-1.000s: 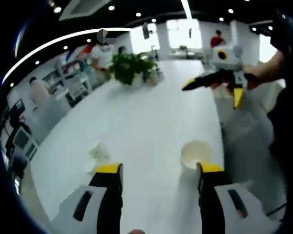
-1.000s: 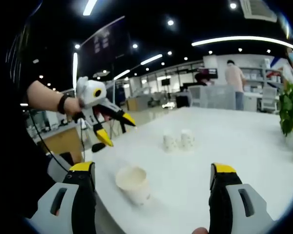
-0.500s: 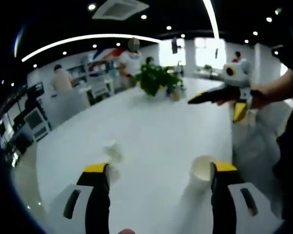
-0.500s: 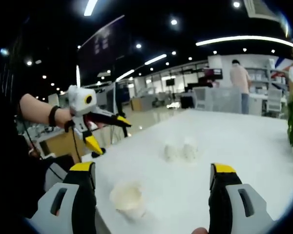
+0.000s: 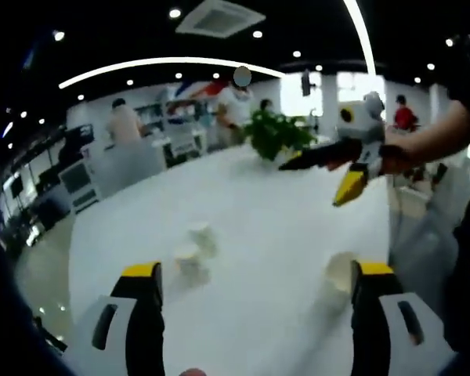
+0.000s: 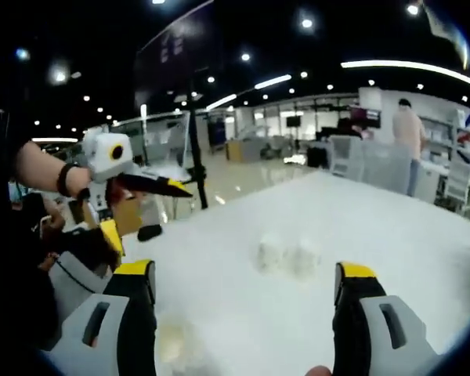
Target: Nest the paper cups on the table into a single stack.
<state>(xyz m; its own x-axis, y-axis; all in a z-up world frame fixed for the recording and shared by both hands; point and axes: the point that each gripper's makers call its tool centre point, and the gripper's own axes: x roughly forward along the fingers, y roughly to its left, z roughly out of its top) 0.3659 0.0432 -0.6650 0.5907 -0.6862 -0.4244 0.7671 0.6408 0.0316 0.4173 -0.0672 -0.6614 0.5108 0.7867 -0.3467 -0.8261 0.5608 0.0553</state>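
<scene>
Two white paper cups (image 5: 197, 247) stand close together on the white table (image 5: 258, 211), ahead of my left gripper (image 5: 257, 270), which is open and empty. A third cup (image 5: 340, 274) stands open side up just inside its right jaw. The right gripper (image 5: 317, 178), held in a hand, hovers open above the table's far right. In the right gripper view the cup pair (image 6: 286, 254) looks blurred, ahead of my open right gripper (image 6: 246, 270). The single cup (image 6: 176, 345) is a blur by its left jaw. The left gripper (image 6: 149, 211) hangs open at the left.
A potted green plant (image 5: 278, 133) stands at the table's far end. People stand among desks and shelves beyond it. The table's edge (image 6: 180, 231) runs near the left gripper, with open floor and office furniture past it.
Both cameras have swung, so the cups sit lower and more blurred in the right gripper view and nearer the middle in the left. The cups stay put, and both grippers stay open.
</scene>
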